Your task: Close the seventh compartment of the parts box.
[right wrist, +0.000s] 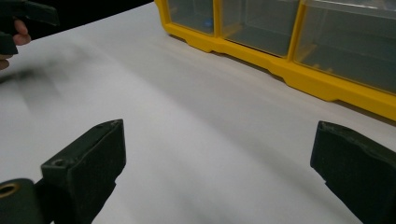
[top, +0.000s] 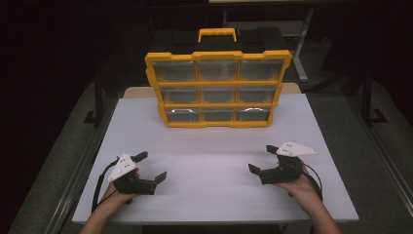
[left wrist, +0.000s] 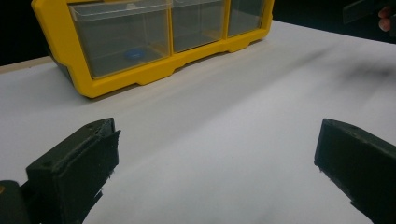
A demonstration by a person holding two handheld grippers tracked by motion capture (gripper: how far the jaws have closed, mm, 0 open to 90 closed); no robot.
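Dark room all round; white table lit in the middle, bare wood strip at its far edge. Behind the table, a black stand and grey floor, dim.

Left gripper near the table's front left corner, held in a hand, grey plate on top, cable looping off to the left. Jaws wide apart, nothing between them. Left gripper view: both black jaws spread over bare white surface.

Organizer stands upright at the far middle of the table, well apart from both grippers. Yellow frame, yellow handle on top, nine clear drawers in three rows of three. Nothing lies between grippers and organizer; the stretch of table is open.

Drawers: mostly look see-through, contents hard to tell from above. In the left gripper view, the bottom-left drawer has a small blue piece on its floor. In the right gripper view a blue speck shows in that view's leftmost drawer; other drawers there show no contents I can make out.

Right gripper near the front right, held in a hand, grey plate on top, cable at the wrist. Jaws wide, holding nothing, over bare table.
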